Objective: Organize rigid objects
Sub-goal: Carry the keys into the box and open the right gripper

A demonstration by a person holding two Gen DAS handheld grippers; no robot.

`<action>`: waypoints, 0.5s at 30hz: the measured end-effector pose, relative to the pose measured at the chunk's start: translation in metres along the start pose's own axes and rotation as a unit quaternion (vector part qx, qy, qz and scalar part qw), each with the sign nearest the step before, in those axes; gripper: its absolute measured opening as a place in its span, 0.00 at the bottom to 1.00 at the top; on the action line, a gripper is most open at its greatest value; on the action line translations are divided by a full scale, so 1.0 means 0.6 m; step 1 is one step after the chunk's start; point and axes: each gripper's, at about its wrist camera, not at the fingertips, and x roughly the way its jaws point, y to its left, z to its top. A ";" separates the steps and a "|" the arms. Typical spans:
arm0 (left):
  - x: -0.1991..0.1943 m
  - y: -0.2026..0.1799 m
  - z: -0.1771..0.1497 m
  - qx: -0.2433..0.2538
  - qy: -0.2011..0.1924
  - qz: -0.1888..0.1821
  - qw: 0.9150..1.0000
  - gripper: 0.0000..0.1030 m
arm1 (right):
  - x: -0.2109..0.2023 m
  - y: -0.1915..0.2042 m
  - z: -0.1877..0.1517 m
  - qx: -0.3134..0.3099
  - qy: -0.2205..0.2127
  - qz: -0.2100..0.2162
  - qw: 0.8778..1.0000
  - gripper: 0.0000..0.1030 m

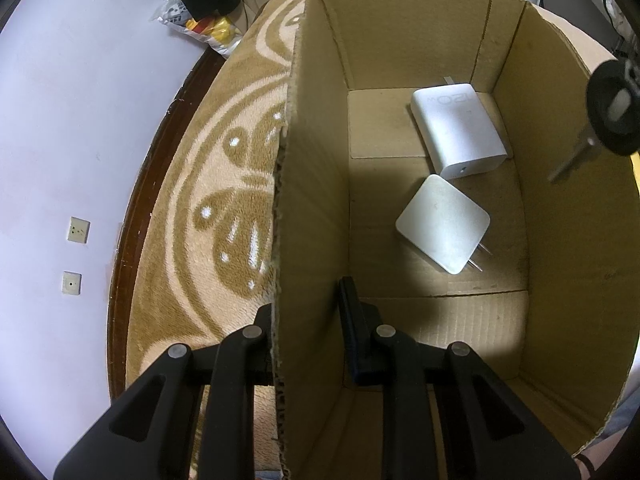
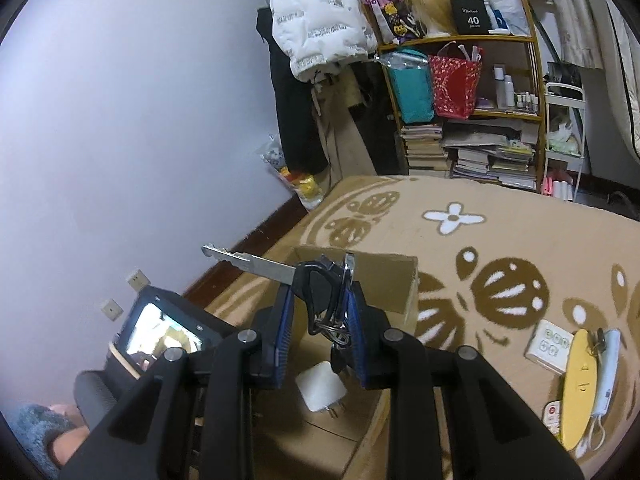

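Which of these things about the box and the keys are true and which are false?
1. Two white chargers lie inside the cardboard box. True.
2. The right hand-held gripper is empty. False: it is shut on a bunch of keys.
3. The left hand-held gripper has one finger on each side of the box wall. True.
4. The box sits on a bare wooden floor. False: it sits on a tan patterned blanket.
5. A long silver key sticks out from the bunch. True.
6. The chargers are stacked on each other. False: they lie side by side.
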 end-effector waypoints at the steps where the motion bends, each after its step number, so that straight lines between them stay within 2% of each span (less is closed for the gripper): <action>1: 0.000 0.000 0.000 0.000 0.000 0.000 1.000 0.20 | -0.004 0.003 0.002 -0.001 -0.005 0.001 1.000 0.27; 7: -0.001 0.001 0.001 -0.001 0.000 0.000 1.000 0.20 | -0.020 0.009 0.015 0.002 -0.028 0.007 1.000 0.27; 15: -0.001 0.002 0.001 -0.001 0.000 -0.001 1.000 0.20 | -0.030 0.020 0.023 -0.001 -0.035 0.018 0.999 0.27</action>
